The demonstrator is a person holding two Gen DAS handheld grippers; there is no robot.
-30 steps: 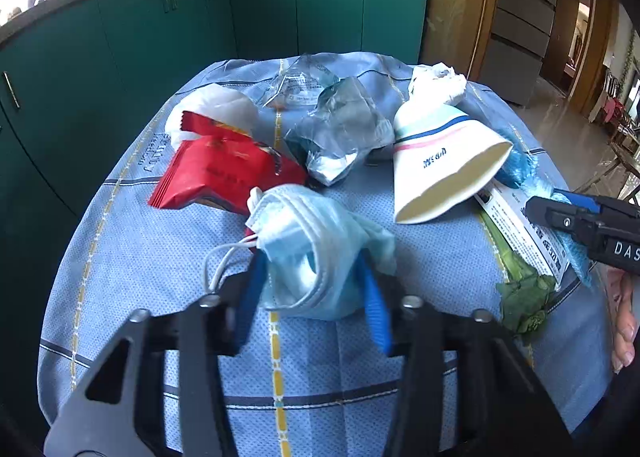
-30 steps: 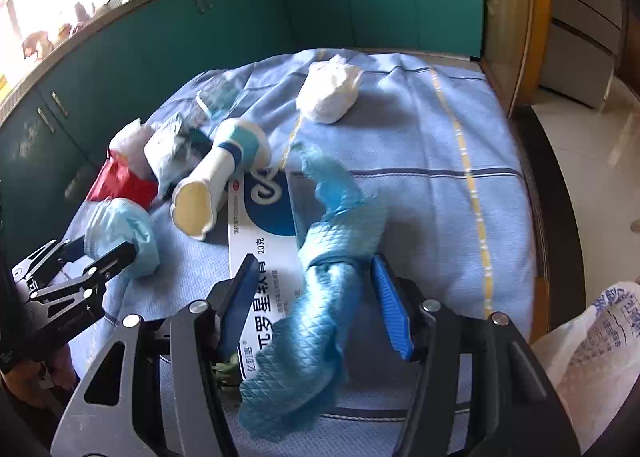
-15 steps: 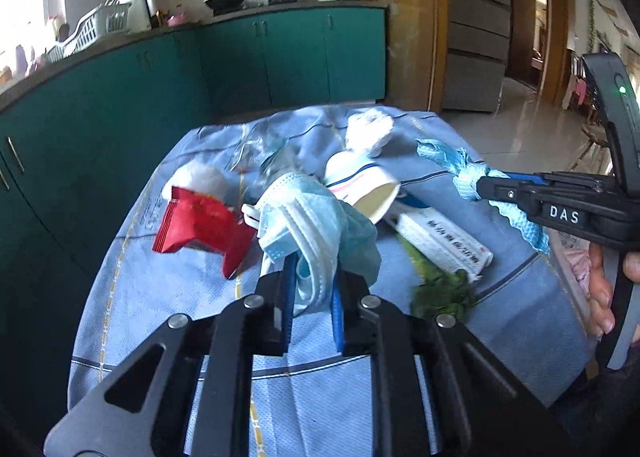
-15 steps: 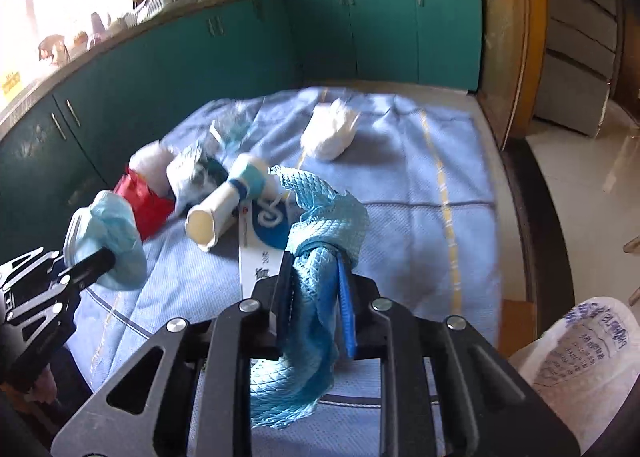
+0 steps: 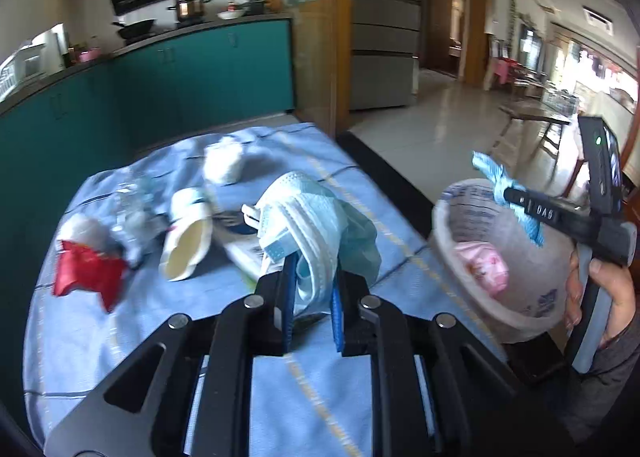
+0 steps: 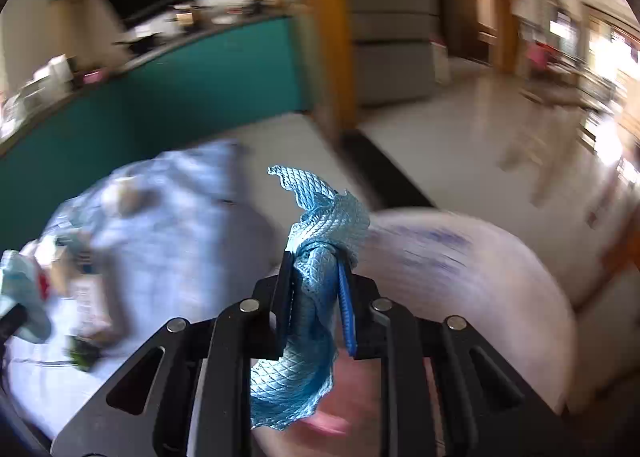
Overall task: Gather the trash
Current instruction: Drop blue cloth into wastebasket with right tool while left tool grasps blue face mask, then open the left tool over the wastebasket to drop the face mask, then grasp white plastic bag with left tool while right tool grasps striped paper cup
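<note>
The left gripper [image 5: 313, 289] is clamped on a crumpled blue face mask [image 5: 316, 225], held above the blue tablecloth [image 5: 100, 337]; the right gripper [image 6: 314, 293] is pinched tight on a strip of blue mesh cloth [image 6: 316, 257], which in the left wrist view hangs over the mouth of the white trash bag [image 5: 472, 217]; that bag stands open just off the tablecloth's right edge, with something pink [image 5: 486, 267] lying inside it.

Left of the mask on the tablecloth lie a tipped paper cup [image 5: 188, 241], a red wrapper [image 5: 86, 273], a silvery crumpled wrapper [image 5: 132, 217] and, farther back, a white paper wad [image 5: 224, 163]; a printed carton [image 5: 244, 253] lies partly hidden behind the mask.

Beyond the tablecloth's far edge run teal cabinets [image 5: 200, 73]; to the right of the bag the tiled floor [image 5: 440, 129] lies open toward a doorway; the right wrist view is blurred, and little beyond the cloth and bag can be told there.
</note>
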